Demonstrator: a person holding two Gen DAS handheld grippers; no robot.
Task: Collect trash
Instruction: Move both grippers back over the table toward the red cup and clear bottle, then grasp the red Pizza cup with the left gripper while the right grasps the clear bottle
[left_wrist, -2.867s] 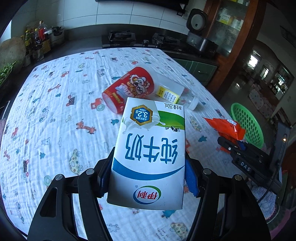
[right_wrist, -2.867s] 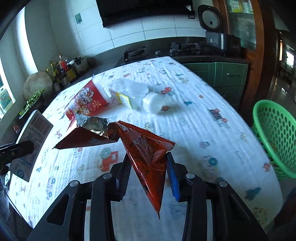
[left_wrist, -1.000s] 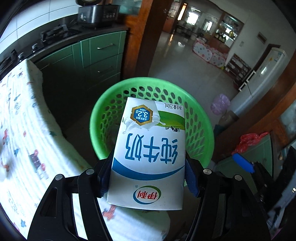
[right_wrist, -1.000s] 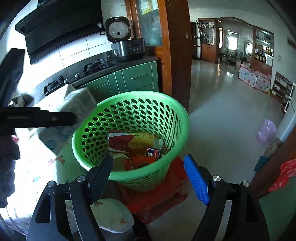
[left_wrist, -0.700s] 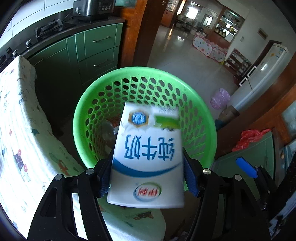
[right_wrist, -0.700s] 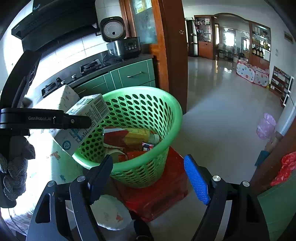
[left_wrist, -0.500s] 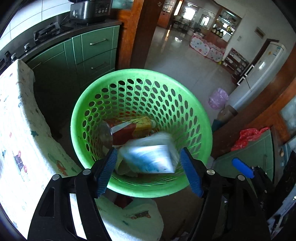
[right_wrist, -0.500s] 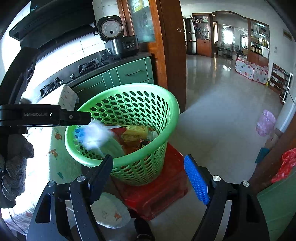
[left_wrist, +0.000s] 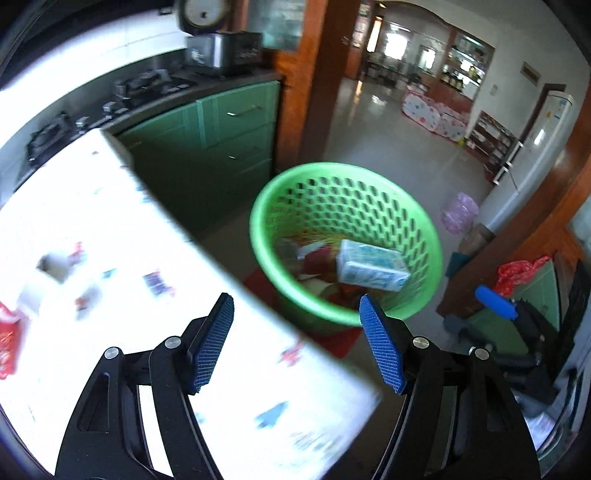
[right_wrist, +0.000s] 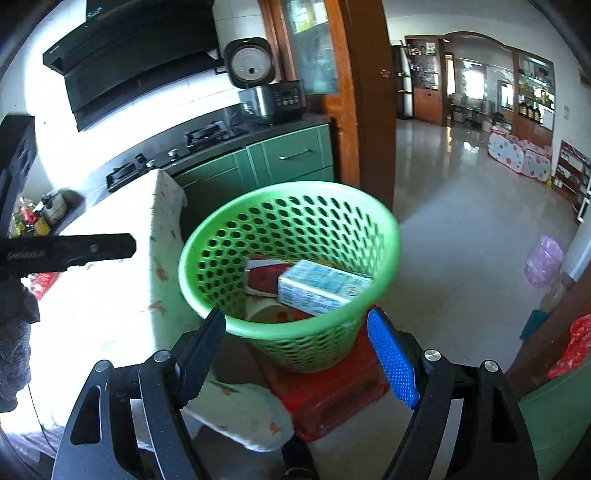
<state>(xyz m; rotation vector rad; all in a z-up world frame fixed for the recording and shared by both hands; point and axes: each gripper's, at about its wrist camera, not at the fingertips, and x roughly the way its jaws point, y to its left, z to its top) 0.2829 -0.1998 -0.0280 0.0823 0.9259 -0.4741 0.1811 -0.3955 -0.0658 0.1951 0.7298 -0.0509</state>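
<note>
A milk carton (right_wrist: 323, 286) lies on its side inside the green basket (right_wrist: 295, 332), resting on red wrappers (right_wrist: 262, 278) and other rubbish already dropped there; the basket stands on a red stool (right_wrist: 332, 391) on the floor just beside the cloth-covered desk (left_wrist: 110, 295). The left tool (left_wrist: 297, 343) hangs above the desk's edge with its blue pads spread wide and nothing between them, and the right tool (right_wrist: 295, 354) hovers in front of the basket, equally wide open and empty. The drop-off step appears complete. At the desk's far left a red item (left_wrist: 7, 347), blurred, seems to remain, so the next move likely calls for swinging both tools back over the desk to pick up more.
</note>
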